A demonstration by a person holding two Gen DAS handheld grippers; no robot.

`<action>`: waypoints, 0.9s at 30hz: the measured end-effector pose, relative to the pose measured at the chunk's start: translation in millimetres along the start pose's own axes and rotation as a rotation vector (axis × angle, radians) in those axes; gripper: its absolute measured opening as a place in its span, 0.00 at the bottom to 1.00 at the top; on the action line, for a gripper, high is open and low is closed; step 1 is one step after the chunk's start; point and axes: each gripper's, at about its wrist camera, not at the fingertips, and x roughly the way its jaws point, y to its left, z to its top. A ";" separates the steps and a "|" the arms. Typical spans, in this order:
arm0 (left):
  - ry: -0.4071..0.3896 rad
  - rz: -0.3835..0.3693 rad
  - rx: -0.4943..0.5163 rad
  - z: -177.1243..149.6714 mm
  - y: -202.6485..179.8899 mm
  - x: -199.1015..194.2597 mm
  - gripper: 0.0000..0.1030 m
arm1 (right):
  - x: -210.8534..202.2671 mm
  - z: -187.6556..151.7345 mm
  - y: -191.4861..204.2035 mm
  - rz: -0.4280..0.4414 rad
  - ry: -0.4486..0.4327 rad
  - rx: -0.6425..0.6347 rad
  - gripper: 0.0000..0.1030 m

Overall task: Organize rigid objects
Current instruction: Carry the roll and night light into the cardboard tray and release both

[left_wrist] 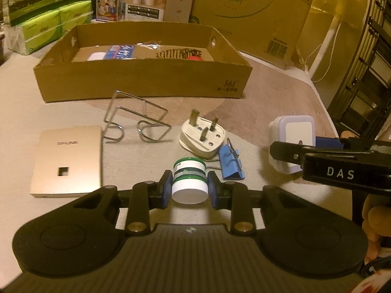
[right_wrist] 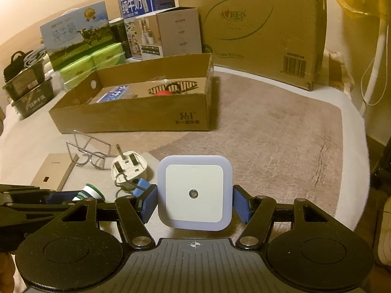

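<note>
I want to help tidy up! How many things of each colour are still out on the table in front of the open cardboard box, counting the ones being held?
White: 3 - plug adapter, square night light, green-banded jar
Blue: 1 - binder clip
Gold: 1 - TP-LINK panel
Silver: 1 - wire rack
Total: 6
</note>
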 end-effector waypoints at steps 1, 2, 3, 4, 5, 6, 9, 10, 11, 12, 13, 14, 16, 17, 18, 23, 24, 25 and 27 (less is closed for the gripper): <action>-0.004 0.003 -0.003 0.5 1.4 -2.5 0.26 | -1.2 0.4 1.5 0.002 -0.002 -0.002 0.63; -0.009 0.007 -0.006 1.1 2.7 -5.0 0.26 | -2.3 0.8 3.0 0.006 -0.004 -0.004 0.63; -0.014 0.011 -0.009 1.6 4.3 -7.8 0.26 | -3.4 1.0 4.4 0.008 -0.007 -0.006 0.63; -0.019 0.014 -0.011 2.3 5.6 -10.7 0.26 | -4.5 1.5 6.1 0.010 -0.009 -0.009 0.63; -0.024 0.018 -0.012 3.0 6.9 -13.5 0.26 | -5.7 2.1 7.3 0.012 -0.011 -0.010 0.63; -0.030 0.021 -0.013 4.1 8.2 -16.3 0.26 | -6.5 2.8 8.4 0.014 -0.014 -0.011 0.63; -0.047 0.033 -0.016 7.5 11.9 -23.7 0.26 | -9.8 4.6 11.6 0.020 -0.021 -0.015 0.63; -0.053 0.037 -0.017 9.0 13.5 -25.8 0.26 | -11.1 4.9 12.8 0.022 -0.024 -0.017 0.63; -0.059 0.040 -0.020 10.4 15.1 -28.1 0.26 | -12.4 5.4 13.9 0.025 -0.026 -0.018 0.63; -0.066 0.044 -0.022 12.1 17.0 -30.7 0.26 | -13.5 6.1 15.2 0.026 -0.028 -0.020 0.63; -0.072 0.048 -0.023 13.7 18.4 -32.9 0.26 | -14.5 6.7 16.4 0.029 -0.030 -0.022 0.63; -0.077 0.052 -0.024 15.3 20.3 -35.3 0.26 | -15.3 7.6 17.8 0.031 -0.032 -0.024 0.63; -0.090 0.061 -0.028 19.6 24.4 -40.3 0.26 | -16.7 9.7 20.3 0.035 -0.037 -0.029 0.63; -0.096 0.066 -0.030 21.8 26.9 -42.6 0.26 | -16.7 10.9 21.5 0.038 -0.038 -0.031 0.63; -0.101 0.071 -0.030 24.0 29.2 -44.3 0.26 | -17.0 11.9 22.8 0.041 -0.040 -0.033 0.63; -0.128 0.097 -0.017 39.7 40.3 -51.4 0.26 | -15.4 21.1 27.9 0.057 -0.045 -0.043 0.63; -0.132 0.099 -0.015 43.0 41.8 -51.7 0.26 | -14.9 23.9 28.5 0.059 -0.047 -0.046 0.63; -0.137 0.101 -0.013 47.4 43.4 -51.9 0.26 | -14.6 26.7 29.1 0.061 -0.050 -0.049 0.63; -0.146 0.103 -0.006 56.7 45.7 -52.0 0.26 | -13.3 34.0 29.5 0.066 -0.055 -0.054 0.63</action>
